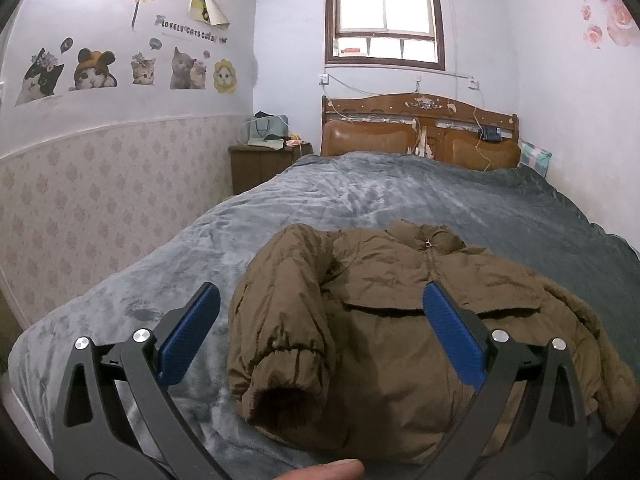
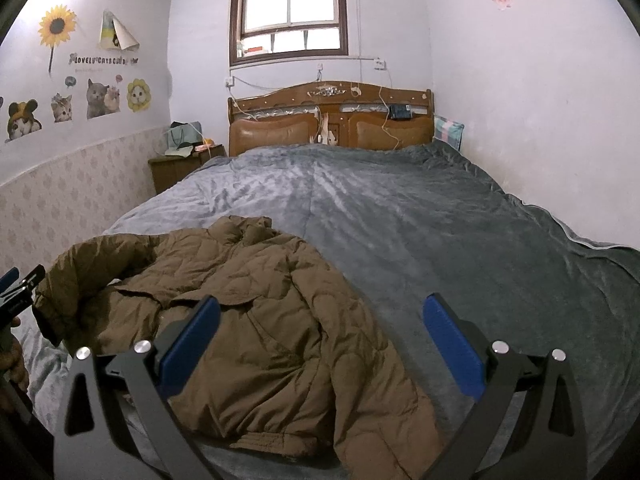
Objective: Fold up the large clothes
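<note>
A brown padded jacket (image 1: 400, 320) lies front-up on the grey blanket (image 1: 360, 200) near the foot of the bed, collar toward the headboard. One sleeve (image 1: 276, 320) is folded over the chest, its cuff (image 1: 280, 400) pointing at me. My left gripper (image 1: 320, 292) hangs open just above that sleeve, with nothing pinched between its blue pads (image 1: 192, 332). The right wrist view shows the jacket (image 2: 260, 320) with its other sleeve (image 2: 380, 380) lying along its right side. My right gripper (image 2: 323, 303) is open over that side. The left gripper (image 2: 20, 284) shows at the far left edge.
A wooden headboard (image 1: 420, 128) with dangling cables stands at the far end, a plaid pillow (image 1: 536, 156) in the right corner. A nightstand (image 1: 264, 164) with bags is at the back left. Walls close in on both sides. A thumb (image 1: 332, 470) shows at the bottom edge.
</note>
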`<state>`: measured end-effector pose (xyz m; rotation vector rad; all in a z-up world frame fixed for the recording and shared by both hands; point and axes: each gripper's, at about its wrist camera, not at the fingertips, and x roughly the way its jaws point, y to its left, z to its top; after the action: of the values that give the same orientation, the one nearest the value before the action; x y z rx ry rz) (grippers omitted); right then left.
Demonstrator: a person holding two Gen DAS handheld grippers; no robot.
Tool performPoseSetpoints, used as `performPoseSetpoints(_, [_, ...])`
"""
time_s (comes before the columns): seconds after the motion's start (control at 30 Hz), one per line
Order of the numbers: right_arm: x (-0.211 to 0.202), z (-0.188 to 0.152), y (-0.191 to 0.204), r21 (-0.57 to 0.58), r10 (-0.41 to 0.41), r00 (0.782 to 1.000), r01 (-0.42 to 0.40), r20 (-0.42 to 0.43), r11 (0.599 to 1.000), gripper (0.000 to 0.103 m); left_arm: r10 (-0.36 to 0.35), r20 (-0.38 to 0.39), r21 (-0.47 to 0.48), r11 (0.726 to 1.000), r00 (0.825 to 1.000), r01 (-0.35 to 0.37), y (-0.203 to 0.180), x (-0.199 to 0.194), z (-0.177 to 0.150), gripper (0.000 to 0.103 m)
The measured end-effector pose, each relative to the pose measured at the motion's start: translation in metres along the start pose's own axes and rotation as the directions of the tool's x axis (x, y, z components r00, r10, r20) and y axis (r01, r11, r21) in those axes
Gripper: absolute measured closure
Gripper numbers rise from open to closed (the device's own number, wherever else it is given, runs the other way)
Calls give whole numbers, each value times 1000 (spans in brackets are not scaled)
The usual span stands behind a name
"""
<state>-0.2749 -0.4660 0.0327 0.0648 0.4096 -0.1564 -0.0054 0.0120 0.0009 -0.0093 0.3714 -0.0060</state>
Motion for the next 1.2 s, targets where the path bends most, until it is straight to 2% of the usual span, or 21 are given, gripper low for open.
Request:
performPoseSetpoints(0.17, [1,0,-3,6,-1,1000,1,4,1000,2,-18,-23,-12,1000,1000,18,1,5,-2,3])
performPoseSetpoints(1.2, [2,0,-8,4,-7,1000,7,0,1000,2,-20,-10,5,1000,1000,21,-1,3,-4,3])
